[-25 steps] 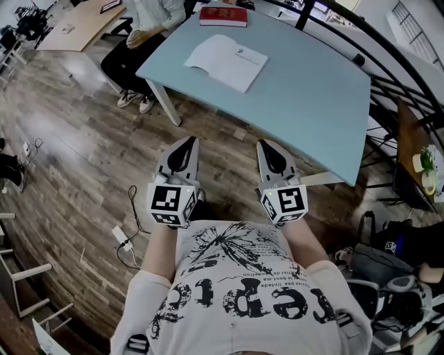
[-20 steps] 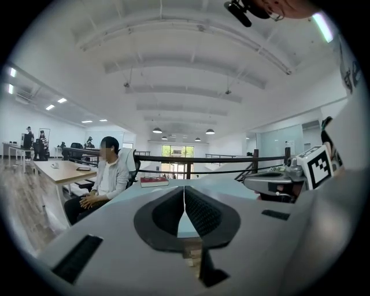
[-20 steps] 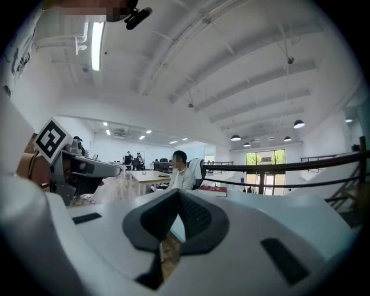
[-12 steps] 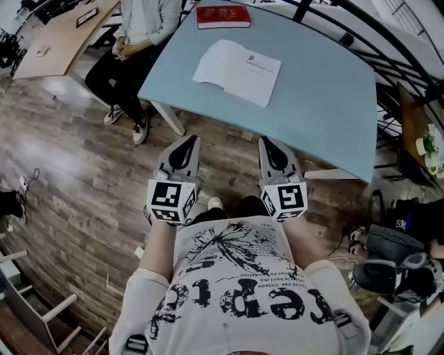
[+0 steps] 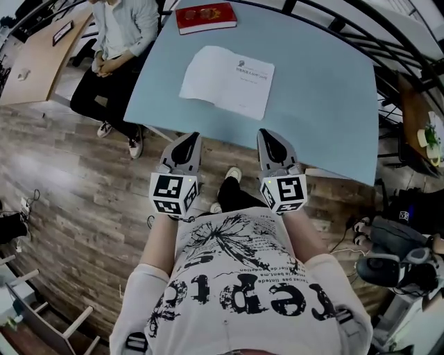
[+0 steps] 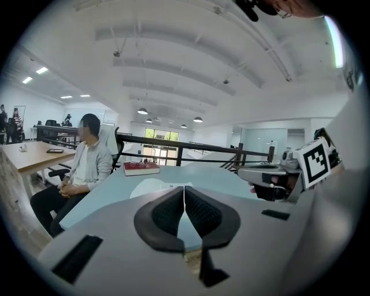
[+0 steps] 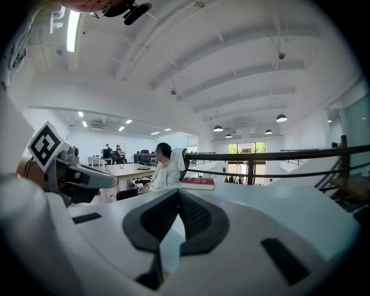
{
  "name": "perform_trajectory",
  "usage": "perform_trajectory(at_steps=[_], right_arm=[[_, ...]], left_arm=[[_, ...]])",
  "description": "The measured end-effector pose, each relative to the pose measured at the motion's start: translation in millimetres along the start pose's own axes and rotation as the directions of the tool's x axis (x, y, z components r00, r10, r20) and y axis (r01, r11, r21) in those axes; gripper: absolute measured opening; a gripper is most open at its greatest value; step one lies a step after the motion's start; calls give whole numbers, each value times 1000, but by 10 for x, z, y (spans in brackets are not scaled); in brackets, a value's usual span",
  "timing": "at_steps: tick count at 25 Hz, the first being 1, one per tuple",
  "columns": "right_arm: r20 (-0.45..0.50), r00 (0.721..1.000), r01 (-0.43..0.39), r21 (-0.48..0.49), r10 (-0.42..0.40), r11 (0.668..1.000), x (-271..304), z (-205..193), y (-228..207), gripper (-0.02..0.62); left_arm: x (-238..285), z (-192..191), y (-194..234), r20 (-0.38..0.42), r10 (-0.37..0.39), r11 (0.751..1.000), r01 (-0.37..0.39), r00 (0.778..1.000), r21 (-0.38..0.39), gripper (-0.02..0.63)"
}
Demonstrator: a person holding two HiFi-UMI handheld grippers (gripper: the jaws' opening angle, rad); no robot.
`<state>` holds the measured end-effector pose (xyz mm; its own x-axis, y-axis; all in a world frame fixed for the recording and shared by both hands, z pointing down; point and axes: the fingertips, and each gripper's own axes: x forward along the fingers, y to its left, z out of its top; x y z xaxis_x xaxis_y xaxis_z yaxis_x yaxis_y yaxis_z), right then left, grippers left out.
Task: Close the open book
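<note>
Wood-plank floor (image 5: 62, 173) fills the left of the head view and runs out of frame, and a pale wooden desk (image 5: 35, 62) shows only as a corner at the upper left. A light blue table (image 5: 326, 104) spreads across the top, its far edge cropped, with a dark railing (image 5: 388, 41) curving behind it on the right. A seated person (image 5: 118, 41) at the table's left end is cut off above the shoulders. The open book (image 5: 227, 81) lies flat on the table, white pages up, its print too small to read. A closed red book (image 5: 205, 16) sits beyond it, well apart. From the left gripper view the open book is only a pale sliver, and from the right gripper view the jaws hide it. The left gripper (image 5: 186, 139) and right gripper (image 5: 269, 136) hover side by side at the table's near edge, short of the open book. Each has its jaws pressed together on nothing.
</note>
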<state>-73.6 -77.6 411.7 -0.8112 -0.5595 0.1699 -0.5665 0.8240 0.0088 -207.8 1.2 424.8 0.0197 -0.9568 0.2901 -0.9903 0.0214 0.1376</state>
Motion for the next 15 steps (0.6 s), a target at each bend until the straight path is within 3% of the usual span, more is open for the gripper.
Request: perform_trajectory(at_steps=[9, 12, 15], right_arm=[[-34, 999, 28, 34, -26, 999, 786, -28, -721, 12], [-51, 998, 27, 25, -26, 999, 969, -69, -811, 11], [-72, 997, 26, 23, -24, 999, 1123, -85, -844, 11]], left_arm=[[1022, 160, 322, -32, -17, 1000, 16, 999, -16, 20], [1228, -10, 455, -63, -17, 996, 12, 998, -84, 21], [1370, -283, 618, -107, -25, 978, 2, 994, -207, 21]])
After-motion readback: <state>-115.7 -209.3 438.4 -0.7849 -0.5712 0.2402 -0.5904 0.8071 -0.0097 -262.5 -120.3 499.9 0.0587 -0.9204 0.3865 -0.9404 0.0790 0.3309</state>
